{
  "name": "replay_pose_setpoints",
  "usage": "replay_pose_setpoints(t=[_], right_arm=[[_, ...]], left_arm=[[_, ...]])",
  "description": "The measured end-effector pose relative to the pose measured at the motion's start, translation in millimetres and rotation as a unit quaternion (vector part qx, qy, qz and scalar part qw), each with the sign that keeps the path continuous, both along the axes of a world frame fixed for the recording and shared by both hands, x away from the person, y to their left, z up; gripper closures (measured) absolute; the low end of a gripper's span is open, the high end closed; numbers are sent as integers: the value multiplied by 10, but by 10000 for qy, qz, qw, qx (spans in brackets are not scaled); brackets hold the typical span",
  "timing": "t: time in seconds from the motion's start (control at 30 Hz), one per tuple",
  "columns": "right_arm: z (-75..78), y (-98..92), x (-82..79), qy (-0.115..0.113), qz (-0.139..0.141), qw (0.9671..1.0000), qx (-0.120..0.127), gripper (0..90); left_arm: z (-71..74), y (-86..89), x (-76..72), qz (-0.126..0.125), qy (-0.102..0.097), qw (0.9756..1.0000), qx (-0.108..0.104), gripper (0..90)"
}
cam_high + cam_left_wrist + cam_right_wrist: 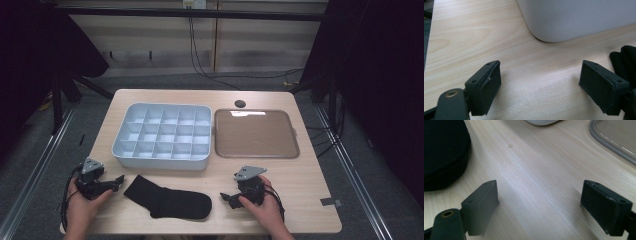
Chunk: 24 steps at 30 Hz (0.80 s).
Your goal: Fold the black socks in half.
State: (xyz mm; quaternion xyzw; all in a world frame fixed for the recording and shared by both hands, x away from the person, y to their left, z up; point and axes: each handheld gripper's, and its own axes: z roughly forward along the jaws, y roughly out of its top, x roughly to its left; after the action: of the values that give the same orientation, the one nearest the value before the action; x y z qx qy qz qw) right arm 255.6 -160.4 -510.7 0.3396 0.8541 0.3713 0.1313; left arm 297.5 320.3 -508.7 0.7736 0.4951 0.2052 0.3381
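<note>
One black sock (167, 200) lies flat on the near part of the wooden table (305, 172), between the two grippers. Its long axis runs left to right with a slight slant: the cuff end sits at the left and a little farther from the person, the rounded toe end at the right and nearer. In the left gripper view the cuff edge (624, 58) shows just beside the right-hand jaw; in the right gripper view the toe end (445, 152) bulks at the upper left, apart from the jaws.

There are two grippers, one in each hand. The left gripper (119, 181) rests near the table's left near corner, pointing right toward the cuff, its jaws spread wide with only bare table between them. The right gripper (225, 197) sits right of the toe, pointing left toward it, its jaws likewise spread wide over bare wood.

Just beyond the sock stands one pale divided organizer box (162, 160), with three rows of five compartments, fifteen in all. To its right lies one clear flat lid (292, 150), close beside the box. One small dark round hole (240, 104) marks the table's far edge, beyond the lid.
</note>
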Motion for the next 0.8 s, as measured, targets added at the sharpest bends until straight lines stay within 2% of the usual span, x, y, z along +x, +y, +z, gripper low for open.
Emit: replay_pose_setpoints(t=[0.8], right_arm=[[1, 1, -2, -8, 3, 10000, -1, 144]], left_arm=[[2, -13, 2, 65, -11, 10000, 14, 170]])
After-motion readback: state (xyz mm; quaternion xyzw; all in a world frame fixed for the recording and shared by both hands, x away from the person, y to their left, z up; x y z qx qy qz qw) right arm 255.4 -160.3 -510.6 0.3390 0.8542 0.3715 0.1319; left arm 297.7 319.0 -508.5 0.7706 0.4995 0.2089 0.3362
